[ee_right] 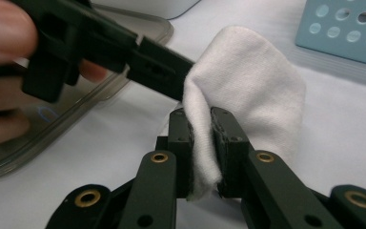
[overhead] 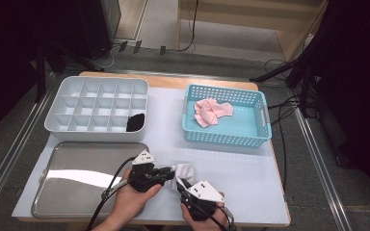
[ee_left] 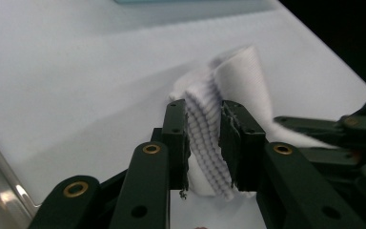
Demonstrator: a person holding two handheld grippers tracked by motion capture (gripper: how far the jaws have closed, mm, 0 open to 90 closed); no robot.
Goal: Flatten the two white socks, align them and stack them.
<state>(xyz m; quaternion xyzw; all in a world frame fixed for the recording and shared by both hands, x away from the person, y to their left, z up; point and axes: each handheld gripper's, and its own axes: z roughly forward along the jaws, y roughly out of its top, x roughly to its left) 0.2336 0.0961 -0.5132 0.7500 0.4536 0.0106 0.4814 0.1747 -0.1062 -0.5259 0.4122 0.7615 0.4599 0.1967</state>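
Observation:
A white sock [overhead: 184, 170] lies lifted just above the white table mat near the front edge, held between both grippers. My left gripper [overhead: 172, 173] comes in from the left and is shut on the sock's ribbed cuff [ee_left: 243, 71]; in the left gripper view its jaws [ee_left: 204, 117] pinch the ribbing. My right gripper [overhead: 181, 185] reaches up from below and is shut on a smooth fold of the sock [ee_right: 252, 81]; the pads [ee_right: 201, 121] squeeze the cloth. The left gripper's jaw [ee_right: 157, 71] crosses the right gripper view at the upper left, beside a hand.
A metal tray [overhead: 77, 173] sits at the front left. Behind it stands a white divided organiser [overhead: 96, 135] with a black item [overhead: 136, 122] in its near right compartment. A blue basket [overhead: 224, 139] at the back right holds pink cloth [overhead: 212, 111].

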